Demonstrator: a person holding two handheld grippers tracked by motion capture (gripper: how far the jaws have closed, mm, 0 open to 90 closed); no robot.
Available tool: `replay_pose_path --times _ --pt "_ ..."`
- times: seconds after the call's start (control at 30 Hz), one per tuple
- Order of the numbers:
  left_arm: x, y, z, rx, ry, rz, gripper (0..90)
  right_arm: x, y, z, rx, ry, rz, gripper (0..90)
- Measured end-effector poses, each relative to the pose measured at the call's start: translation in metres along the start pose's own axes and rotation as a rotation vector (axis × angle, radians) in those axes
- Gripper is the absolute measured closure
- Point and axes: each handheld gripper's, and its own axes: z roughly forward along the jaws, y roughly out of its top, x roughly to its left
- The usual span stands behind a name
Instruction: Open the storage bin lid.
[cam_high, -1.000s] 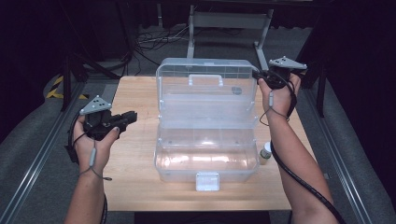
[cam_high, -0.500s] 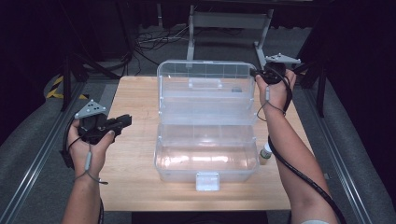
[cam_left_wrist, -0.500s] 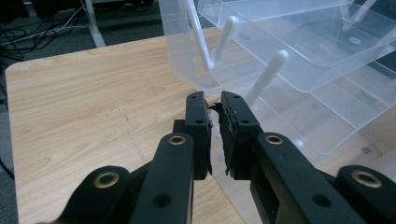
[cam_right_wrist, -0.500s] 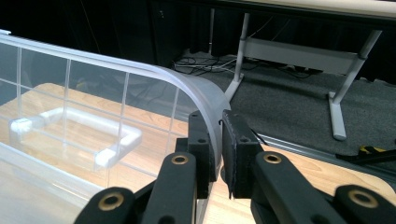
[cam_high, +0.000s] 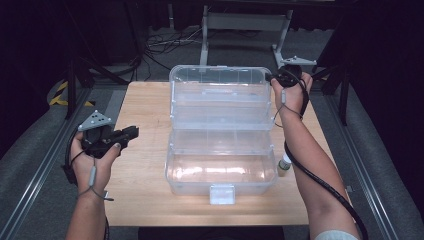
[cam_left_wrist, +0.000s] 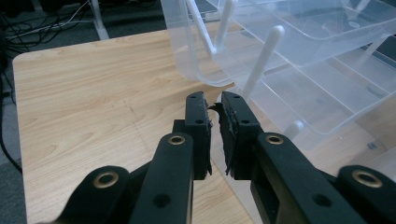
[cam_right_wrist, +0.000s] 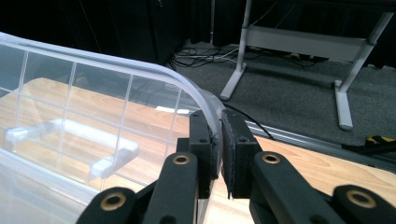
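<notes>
Your right claw (cam_high: 274, 78) is clamped on the far right corner of the raised lid (cam_high: 220, 82) of the clear tackle box (cam_high: 220, 170) at mid-bench, while your left claw (cam_high: 131, 133), jaws nearly together and empty, hangs well left of it.

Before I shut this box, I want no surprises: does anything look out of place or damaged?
A small bottle stands outside the clear box, against its right wall. The left gripper has ragged, torn pads on its fingers. Nothing spilled.
</notes>
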Motion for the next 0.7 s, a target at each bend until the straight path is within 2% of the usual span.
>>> replay_pose_path --times 0.27,0.7 --pt "0.002 0.002 0.003 -0.002 -0.005 -0.004 81.5 -0.003 0.0 0.009 0.028 0.001 0.002 84.0" --pt "0.005 0.005 0.015 0.008 -0.029 -0.008 81.0 -0.01 -0.003 0.024 0.071 0.024 0.033 84.1"
